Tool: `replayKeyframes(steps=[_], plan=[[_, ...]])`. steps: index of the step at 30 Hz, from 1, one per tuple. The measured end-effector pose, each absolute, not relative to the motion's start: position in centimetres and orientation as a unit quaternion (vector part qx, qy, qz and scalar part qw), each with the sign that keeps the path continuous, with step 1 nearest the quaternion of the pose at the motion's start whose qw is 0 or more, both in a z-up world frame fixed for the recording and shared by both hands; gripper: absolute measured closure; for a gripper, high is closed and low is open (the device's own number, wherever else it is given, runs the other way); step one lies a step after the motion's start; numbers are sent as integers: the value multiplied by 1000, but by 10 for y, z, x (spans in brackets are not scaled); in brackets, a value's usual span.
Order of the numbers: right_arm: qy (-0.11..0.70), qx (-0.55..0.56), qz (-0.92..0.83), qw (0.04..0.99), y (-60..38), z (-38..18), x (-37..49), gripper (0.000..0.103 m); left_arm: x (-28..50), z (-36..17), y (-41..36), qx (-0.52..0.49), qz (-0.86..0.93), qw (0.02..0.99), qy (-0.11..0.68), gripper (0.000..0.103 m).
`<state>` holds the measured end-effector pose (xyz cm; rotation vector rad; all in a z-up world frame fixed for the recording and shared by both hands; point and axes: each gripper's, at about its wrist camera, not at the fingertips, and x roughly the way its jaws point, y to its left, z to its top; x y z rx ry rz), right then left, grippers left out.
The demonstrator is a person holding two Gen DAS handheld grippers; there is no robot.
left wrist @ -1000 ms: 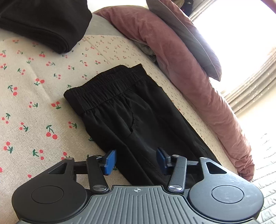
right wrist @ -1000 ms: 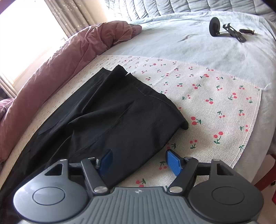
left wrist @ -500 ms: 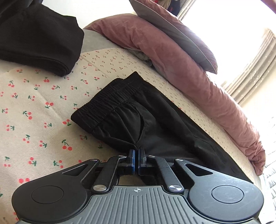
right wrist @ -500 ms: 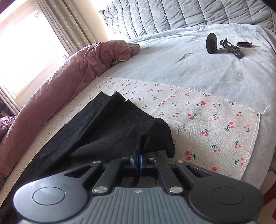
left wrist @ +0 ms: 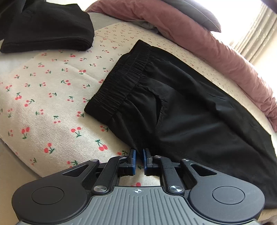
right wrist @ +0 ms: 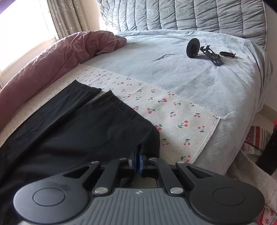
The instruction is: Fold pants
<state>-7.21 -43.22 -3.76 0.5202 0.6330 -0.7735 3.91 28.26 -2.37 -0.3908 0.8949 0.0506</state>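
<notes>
The left gripper [left wrist: 139, 158] has its blue pads parted by a narrow slit. Light cloth shows through the slit, and no fabric is visibly caught in it. The near edge of the black pants [left wrist: 181, 112] lies right at its fingertips. From there the pants spread ahead and to the right, lying flat on the cherry-print cloth [left wrist: 52, 97]. A pocket opening [left wrist: 160, 110] is just ahead of the tips, and the gathered elastic waistband [left wrist: 121, 83] is further ahead and slightly left. Far ahead to the left sits a folded black garment [left wrist: 46, 29], well apart from the pants. Beyond the pants, along the far right, runs a mauve duvet [left wrist: 216, 50] with a grey pillow [left wrist: 199, 13] on top of it.

The right gripper [right wrist: 137, 161] is closed, its pads pinching a raised fold at the near edge of the pants [right wrist: 69, 131]. The legs stretch ahead and to the left, and their hems [right wrist: 121, 107] end on the cherry-print cloth [right wrist: 181, 117], which lies bare to the right of the tips. Further ahead is a pale blue sheet [right wrist: 173, 69], with a black disc-and-bracket mount [right wrist: 202, 50] lying far ahead to the right. The duvet [right wrist: 57, 57] borders the far left. A quilted grey headboard [right wrist: 190, 15] and a curtain [right wrist: 64, 15] are the farthest things in view.
</notes>
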Motion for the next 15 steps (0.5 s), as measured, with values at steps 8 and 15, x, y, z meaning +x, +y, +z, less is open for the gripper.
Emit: replayKeyframes(steps=[8,15], plan=[[275,181,-410,851,-447,-4,-68,31,39,31,248,-73,32,922,379,28],[271,179,-358,875,-456,22,0,26,123,65,180,-21,-70,931,357,13]])
